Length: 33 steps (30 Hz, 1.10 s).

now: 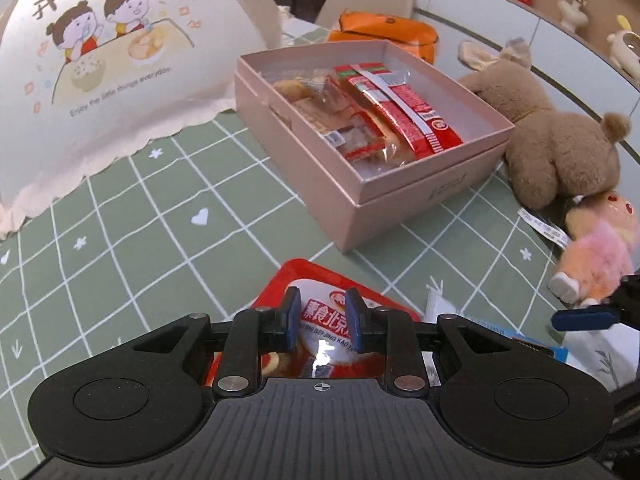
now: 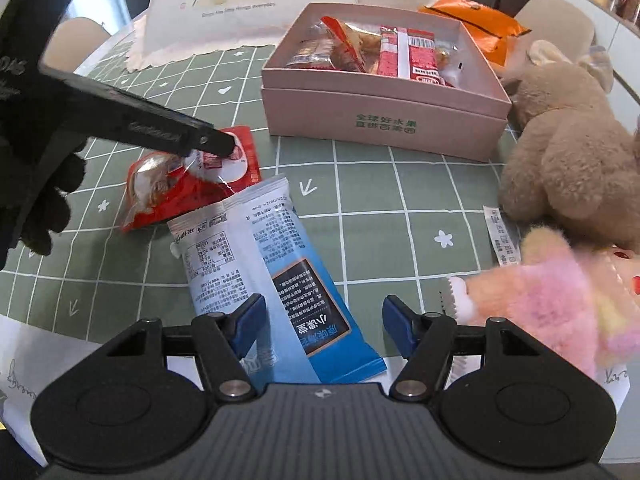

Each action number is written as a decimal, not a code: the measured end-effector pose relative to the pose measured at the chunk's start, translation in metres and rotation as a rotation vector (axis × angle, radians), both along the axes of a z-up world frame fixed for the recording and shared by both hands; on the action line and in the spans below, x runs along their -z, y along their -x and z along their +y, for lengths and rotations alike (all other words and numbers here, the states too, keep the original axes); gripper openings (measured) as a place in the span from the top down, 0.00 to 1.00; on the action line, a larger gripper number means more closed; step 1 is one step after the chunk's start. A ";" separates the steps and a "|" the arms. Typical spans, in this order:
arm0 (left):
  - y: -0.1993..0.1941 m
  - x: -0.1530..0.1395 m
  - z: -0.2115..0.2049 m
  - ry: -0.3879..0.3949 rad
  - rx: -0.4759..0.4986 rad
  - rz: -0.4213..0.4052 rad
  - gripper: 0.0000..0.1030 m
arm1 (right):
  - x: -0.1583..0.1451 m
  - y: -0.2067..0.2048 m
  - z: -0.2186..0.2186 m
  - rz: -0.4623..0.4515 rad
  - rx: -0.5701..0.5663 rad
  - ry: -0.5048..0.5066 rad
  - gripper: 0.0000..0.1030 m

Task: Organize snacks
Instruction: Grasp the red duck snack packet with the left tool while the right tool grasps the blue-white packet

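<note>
A pink box stands open on the green checked cloth with several snack packets inside. My left gripper has its jaws narrowed on a red snack packet, which the right wrist view shows tilted up off the cloth under the left gripper's finger. My right gripper is open, its blue pads either side of a blue and white snack packet lying flat on the cloth.
A brown plush rabbit and a pink plush toy lie right of the box. An orange bag sits behind it. A cream food cover stands at the back left.
</note>
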<state>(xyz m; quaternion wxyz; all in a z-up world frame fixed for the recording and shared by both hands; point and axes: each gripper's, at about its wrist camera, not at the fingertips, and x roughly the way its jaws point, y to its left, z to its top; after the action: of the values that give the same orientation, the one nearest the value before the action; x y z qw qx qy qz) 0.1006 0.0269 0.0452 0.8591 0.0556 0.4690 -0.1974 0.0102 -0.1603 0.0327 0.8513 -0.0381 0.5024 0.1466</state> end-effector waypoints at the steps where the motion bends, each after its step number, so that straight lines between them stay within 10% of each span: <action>1: 0.001 -0.001 0.003 0.002 -0.004 0.006 0.73 | 0.001 -0.001 0.001 0.002 0.002 -0.004 0.37; 14: 0.054 -0.011 0.039 0.085 -0.073 0.056 0.73 | 0.012 -0.011 0.028 0.041 -0.014 -0.079 0.10; 33: 0.079 0.004 0.085 0.177 -0.344 0.059 0.73 | 0.006 -0.019 0.023 0.029 -0.005 -0.107 0.09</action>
<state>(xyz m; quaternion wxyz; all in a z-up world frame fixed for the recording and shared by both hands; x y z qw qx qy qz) 0.0216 0.1122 0.0415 0.8675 -0.1070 0.4773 -0.0898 0.0291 -0.1375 0.0271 0.8444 0.0083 0.5058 0.1759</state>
